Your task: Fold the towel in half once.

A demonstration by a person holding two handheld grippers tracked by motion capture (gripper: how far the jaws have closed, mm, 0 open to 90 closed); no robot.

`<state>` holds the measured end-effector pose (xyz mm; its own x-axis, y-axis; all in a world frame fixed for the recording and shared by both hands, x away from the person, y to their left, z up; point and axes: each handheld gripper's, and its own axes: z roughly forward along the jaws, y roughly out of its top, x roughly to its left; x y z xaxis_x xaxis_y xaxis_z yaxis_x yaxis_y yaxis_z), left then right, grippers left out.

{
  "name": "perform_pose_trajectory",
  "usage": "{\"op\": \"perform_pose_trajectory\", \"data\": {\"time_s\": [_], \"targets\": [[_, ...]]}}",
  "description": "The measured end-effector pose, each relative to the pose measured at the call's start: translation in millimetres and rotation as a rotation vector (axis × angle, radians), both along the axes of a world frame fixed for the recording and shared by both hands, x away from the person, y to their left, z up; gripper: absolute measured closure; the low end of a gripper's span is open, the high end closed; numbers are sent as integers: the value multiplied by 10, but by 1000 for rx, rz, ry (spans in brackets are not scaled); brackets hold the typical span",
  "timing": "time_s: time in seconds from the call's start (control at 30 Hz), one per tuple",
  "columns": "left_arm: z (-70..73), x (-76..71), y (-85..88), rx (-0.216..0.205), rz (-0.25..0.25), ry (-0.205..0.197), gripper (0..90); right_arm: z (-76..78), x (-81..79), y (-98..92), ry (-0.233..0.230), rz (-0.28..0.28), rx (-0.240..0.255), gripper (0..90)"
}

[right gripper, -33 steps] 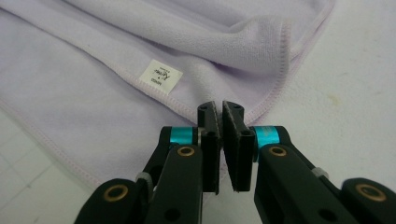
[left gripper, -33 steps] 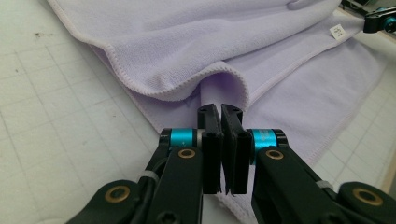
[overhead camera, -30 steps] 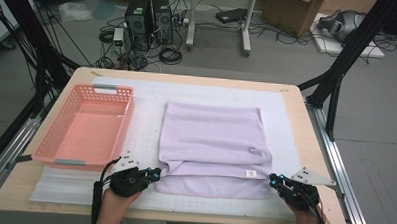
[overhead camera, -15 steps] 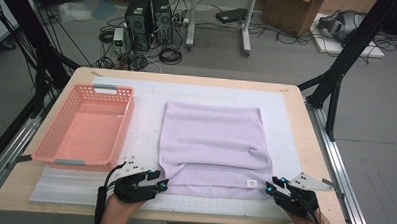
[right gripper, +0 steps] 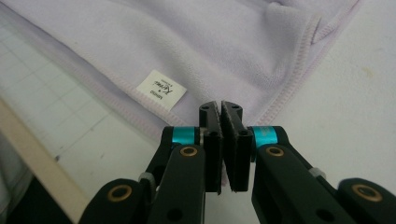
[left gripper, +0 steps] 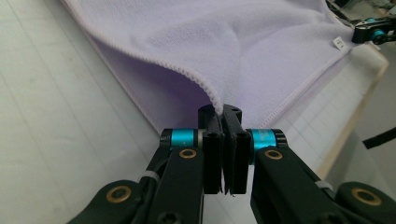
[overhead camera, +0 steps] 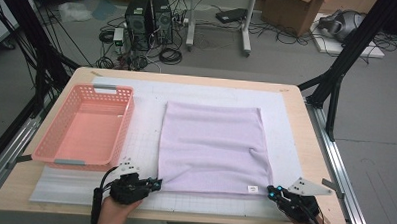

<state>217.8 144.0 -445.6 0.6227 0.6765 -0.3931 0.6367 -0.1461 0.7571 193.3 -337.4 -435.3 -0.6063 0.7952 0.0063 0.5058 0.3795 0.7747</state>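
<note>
A lilac towel (overhead camera: pixel 213 142) lies spread flat on the white mat (overhead camera: pixel 145 135), with a small white label (overhead camera: pixel 253 188) near its near right corner. My left gripper (overhead camera: pixel 158 182) is at the near left corner. In the left gripper view its jaws (left gripper: pixel 223 109) have just been closing and now pinch the towel's edge (left gripper: pixel 205 88), lifting it a little. My right gripper (overhead camera: pixel 271 191) is at the near right corner. In the right gripper view it (right gripper: pixel 221 106) has also just been closing and is shut on the hemmed corner (right gripper: pixel 275 102), beside the label (right gripper: pixel 161 89).
An empty pink plastic basket (overhead camera: pixel 50 147) stands on the table's left side, its near end just beyond my left hand. The table's front edge (overhead camera: pixel 207 220) runs close behind both grippers. Computers and cables lie on the floor beyond the table.
The doubled band along the towel's near edge seen a second ago is gone; that edge now lies as one layer. Both hands have stayed at the near corners.
</note>
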Motion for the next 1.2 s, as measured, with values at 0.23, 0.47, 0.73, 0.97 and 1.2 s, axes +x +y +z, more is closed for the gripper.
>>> {"op": "perform_pose_trajectory", "data": {"time_s": [0.23,0.47,0.73,0.97,1.2], "targets": [[-54,-56,47,34,42,13,661,-40,-81,-26,39,0,8,695],[39,121,17,23,88,-72,558,28,26,-143,-16,-120,104,685],[-12,332,-42,66,131,-82,556,-134,274,-67,70,-183,83,879],[-70,378,-71,74,131,-40,507,-83,219,-140,84,-233,108,605],[-91,339,-245,97,104,-58,512,-147,364,14,85,-225,94,850]]}}
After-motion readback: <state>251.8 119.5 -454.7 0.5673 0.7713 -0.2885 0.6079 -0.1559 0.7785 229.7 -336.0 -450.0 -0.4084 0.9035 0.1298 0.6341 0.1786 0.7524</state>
